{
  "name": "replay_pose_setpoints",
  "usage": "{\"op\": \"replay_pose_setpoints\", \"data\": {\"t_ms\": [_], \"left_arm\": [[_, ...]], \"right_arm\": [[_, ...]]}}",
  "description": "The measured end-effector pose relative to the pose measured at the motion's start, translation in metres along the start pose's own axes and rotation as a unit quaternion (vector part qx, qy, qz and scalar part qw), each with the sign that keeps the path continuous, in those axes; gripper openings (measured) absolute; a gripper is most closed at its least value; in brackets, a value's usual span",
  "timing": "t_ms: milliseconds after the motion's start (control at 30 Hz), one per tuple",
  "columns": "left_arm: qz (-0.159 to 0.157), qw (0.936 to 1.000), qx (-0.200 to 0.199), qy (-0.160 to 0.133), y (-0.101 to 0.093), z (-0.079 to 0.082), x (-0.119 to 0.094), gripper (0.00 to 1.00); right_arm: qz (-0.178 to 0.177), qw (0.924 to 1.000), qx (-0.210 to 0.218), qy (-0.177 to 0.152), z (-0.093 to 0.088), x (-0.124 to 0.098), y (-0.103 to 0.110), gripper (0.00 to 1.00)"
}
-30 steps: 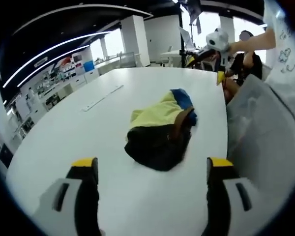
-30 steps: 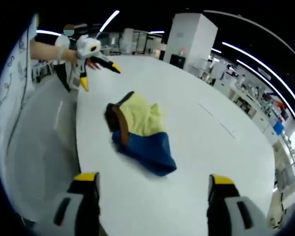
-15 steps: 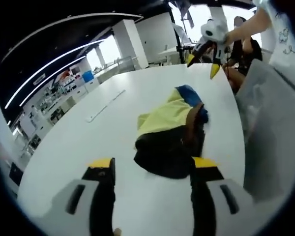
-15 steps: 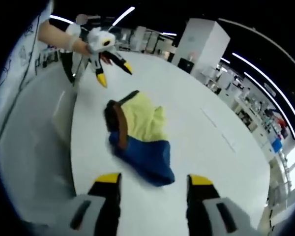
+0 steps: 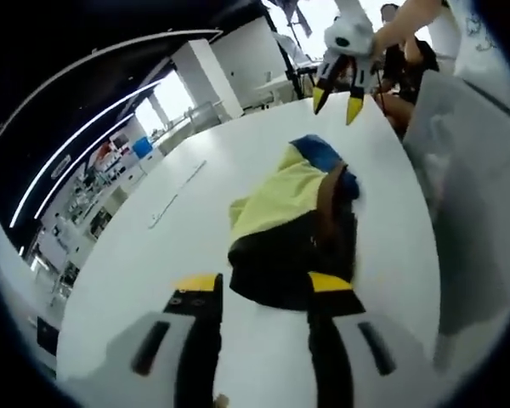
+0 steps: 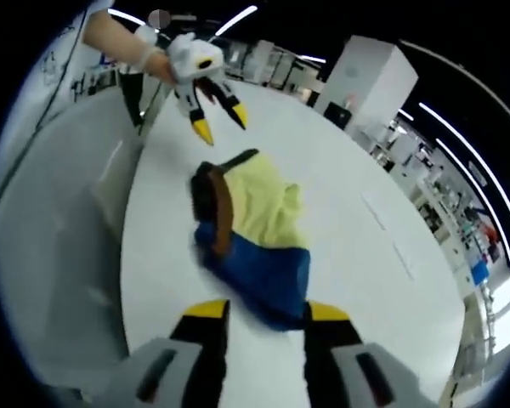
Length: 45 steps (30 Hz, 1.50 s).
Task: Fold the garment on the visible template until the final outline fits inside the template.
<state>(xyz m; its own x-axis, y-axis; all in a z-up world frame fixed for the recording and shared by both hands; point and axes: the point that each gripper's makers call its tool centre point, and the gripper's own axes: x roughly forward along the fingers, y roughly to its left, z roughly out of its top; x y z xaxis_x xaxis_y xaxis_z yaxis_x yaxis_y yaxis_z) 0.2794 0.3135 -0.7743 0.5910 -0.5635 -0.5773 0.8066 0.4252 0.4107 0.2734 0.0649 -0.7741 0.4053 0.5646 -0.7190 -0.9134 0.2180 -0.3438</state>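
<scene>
the crumpled garment (image 5: 293,229) (image 6: 253,234) lies bunched on the white table (image 5: 153,263) (image 6: 348,212), its long axis running from our left gripper (image 5: 263,285) at the black end to our right gripper (image 6: 268,310) at the blue end, yellow between. both grippers' jaws stand parted just at its edges, holding nothing. a grey sheet (image 6: 59,221) lies alongside.

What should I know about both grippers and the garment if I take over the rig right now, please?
Left gripper: jaws apart, empty, at the black end of the garment.
Right gripper: jaws apart, empty, at the garment's blue end.
Garment: a crumpled heap of black, yellow and blue on the white table. I cannot make out a template.
Done: no fold.
Left: take hold, spread it flat, fold it to fit.
</scene>
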Motion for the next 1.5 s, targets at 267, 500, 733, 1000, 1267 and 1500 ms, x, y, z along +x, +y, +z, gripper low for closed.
{"op": "replay_pose_setpoints", "data": {"t_ms": [267,500,733,1000,1267,1500], "left_arm": [[0.001,0.9989,0.046,0.005,-0.003,0.002,0.012,0.29],[0.0,0.9957,0.09,0.023,-0.001,-0.006,0.019,0.22],[-0.01,0.9871,0.154,0.04,-0.011,-0.009,0.03,0.16],[-0.009,0.9836,0.173,0.051,-0.014,-0.01,0.038,0.11],[-0.002,0.9821,0.177,0.064,-0.011,-0.013,0.04,0.09],[0.008,0.9825,0.176,0.06,-0.01,-0.009,0.044,0.08]], "right_arm": [[0.009,0.9996,-0.029,0.001,0.003,0.015,0.005,0.22],[0.014,0.999,-0.043,-0.002,0.01,0.029,0.011,0.17],[0.016,0.9973,-0.072,0.005,0.01,0.041,0.015,0.13],[0.009,0.994,-0.107,0.019,0.0,0.042,0.016,0.11],[-0.022,0.9838,-0.173,0.04,-0.008,0.046,0.008,0.04],[-0.039,0.9823,-0.18,0.034,-0.008,0.049,0.002,0.0]]}}
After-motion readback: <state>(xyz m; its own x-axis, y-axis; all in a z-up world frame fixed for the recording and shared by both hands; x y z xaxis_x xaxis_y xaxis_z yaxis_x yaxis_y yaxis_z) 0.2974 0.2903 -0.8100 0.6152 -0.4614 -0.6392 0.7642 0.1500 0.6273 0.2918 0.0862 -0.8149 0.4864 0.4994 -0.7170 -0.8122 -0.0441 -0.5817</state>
